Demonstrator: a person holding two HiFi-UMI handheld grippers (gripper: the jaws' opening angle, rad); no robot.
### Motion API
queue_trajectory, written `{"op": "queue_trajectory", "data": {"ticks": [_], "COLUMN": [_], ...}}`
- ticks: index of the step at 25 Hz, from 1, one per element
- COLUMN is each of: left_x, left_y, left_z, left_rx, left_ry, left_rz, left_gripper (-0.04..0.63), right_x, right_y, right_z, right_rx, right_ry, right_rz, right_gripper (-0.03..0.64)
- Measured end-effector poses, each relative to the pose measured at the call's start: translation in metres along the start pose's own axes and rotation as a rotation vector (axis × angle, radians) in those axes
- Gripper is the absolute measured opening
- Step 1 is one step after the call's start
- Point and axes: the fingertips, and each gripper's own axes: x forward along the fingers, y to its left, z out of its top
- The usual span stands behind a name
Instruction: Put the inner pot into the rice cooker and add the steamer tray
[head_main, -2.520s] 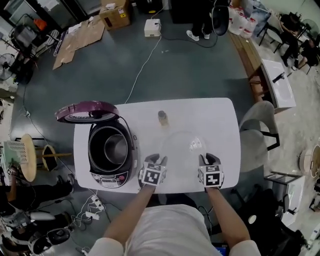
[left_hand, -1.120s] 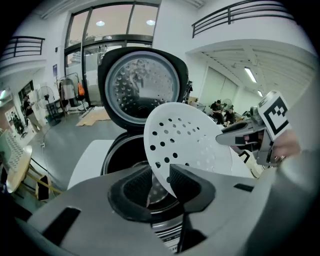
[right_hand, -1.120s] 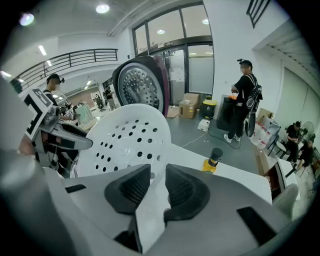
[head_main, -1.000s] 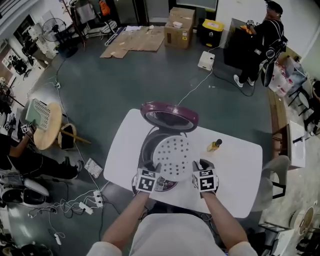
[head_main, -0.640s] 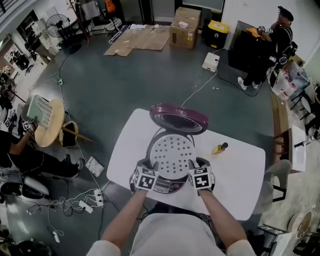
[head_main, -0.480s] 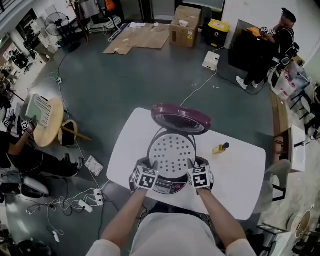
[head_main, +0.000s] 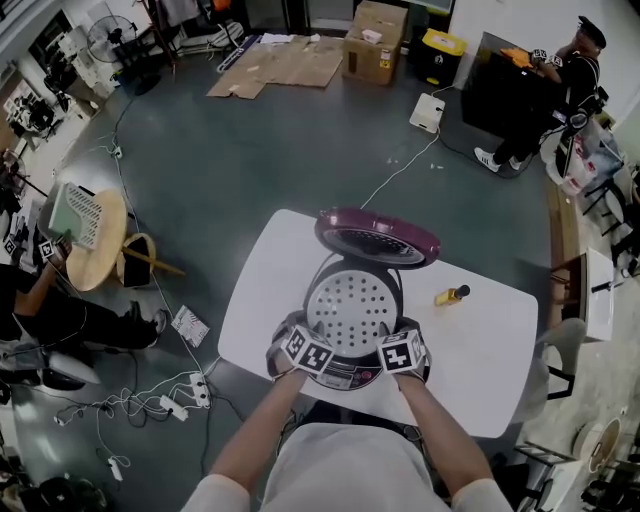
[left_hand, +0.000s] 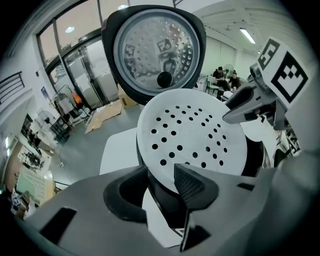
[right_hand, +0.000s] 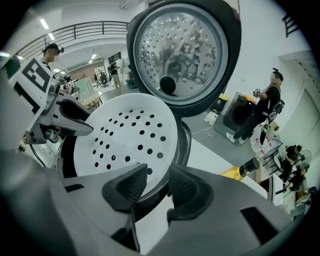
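The left arm (head_main: 262, 425) and right arm (head_main: 438, 428) reach forward side by side, grippers tipped steeply down. The left gripper (left_hand: 160, 170) and right gripper (right_hand: 157, 170) have just been opening their jaws (the steamer tray (left_hand: 190, 135) rim lies loose between each pair).

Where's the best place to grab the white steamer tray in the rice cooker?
Probably by the thin rim of the steamer tray, pinched from the near side: it's a shallow disc in the rice cooker, and the raised lid blocks the far side.
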Motion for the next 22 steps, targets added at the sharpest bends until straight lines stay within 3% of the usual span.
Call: {"op": "queue_trajectory", "data": {"ticks": [3, 6, 8, 11, 22], "left_x": [0.005, 0.008, 0.011, 0.009, -0.012], "left_y": [-0.001, 0.0, 0.001, 0.004, 0.001], "left_z": [0.0, -0.003, -0.006, -0.005, 0.007], "left_rx": [0.092, 0.121, 0.115, 0.088, 0.026], "left_ry": [0.02, 0.027, 0.02, -0.015, -0.148], "left_rz": [0.031, 0.046, 0.046, 0.044, -0.065], "left_gripper": [0.196, 0.212, 0.288, 0.318, 0.282], "right_x": [0.003, 0.004, 0.006, 0.006, -0.018], "right_y": [-0.002, -0.002, -0.002, -0.005, 0.0], "right_z": [-0.003, -0.003, -0.006, -0.01, 0.005], "right_rx": [-0.03, -0.075, -0.077, -0.069, -0.032], "right_ry": [0.026, 0.037, 0.045, 0.042, -0.068], "right_rz": [-0.033, -0.071, -0.082, -0.093, -0.127], "right_gripper": [0.161, 0.195, 0.217, 0.229, 0.213]}}
